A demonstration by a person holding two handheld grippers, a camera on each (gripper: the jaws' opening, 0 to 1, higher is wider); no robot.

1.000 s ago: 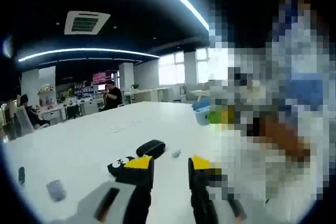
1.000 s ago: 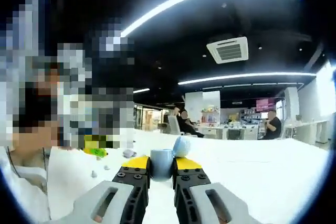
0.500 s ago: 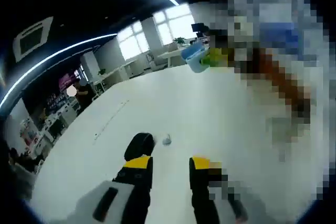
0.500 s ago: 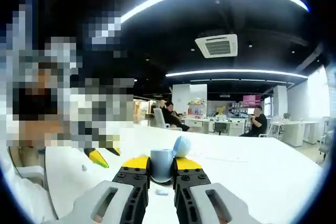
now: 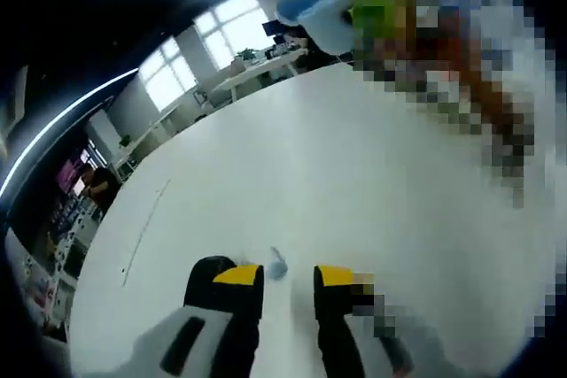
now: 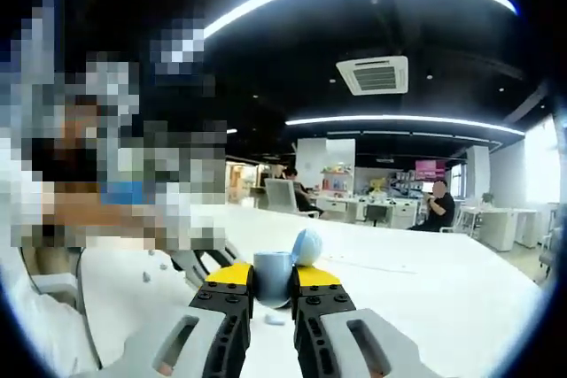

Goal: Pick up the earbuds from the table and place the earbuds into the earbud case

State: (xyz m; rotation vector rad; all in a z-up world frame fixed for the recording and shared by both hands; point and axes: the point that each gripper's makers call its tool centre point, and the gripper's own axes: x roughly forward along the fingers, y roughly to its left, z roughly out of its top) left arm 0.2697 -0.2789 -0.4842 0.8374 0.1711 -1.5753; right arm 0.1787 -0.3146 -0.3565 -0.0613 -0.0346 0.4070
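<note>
A small light-blue earbud [image 5: 278, 267] lies on the white table [image 5: 354, 183], just ahead of the gap between my left gripper's [image 5: 285, 279] yellow-tipped jaws, which stand open. My right gripper [image 6: 273, 279] is shut on the light-blue earbud case [image 6: 273, 273], held above the table with its round lid [image 6: 307, 245] flipped open. In the left gripper view the case [image 5: 314, 11] shows at the top, held up in the air. An earbud [image 6: 275, 317] lies on the table below the case in the right gripper view, and the left gripper [image 6: 205, 263] reaches in from the left.
A black object [image 5: 208, 270] sits on the table just behind my left jaw. The white table stretches wide around the earbud. Desks, chairs and seated people [image 6: 438, 205] are far off across the office.
The left gripper view has tipped down and closed in on the table, so the earbud now sits just ahead of its jaw tips. The right gripper still holds the open case.
</note>
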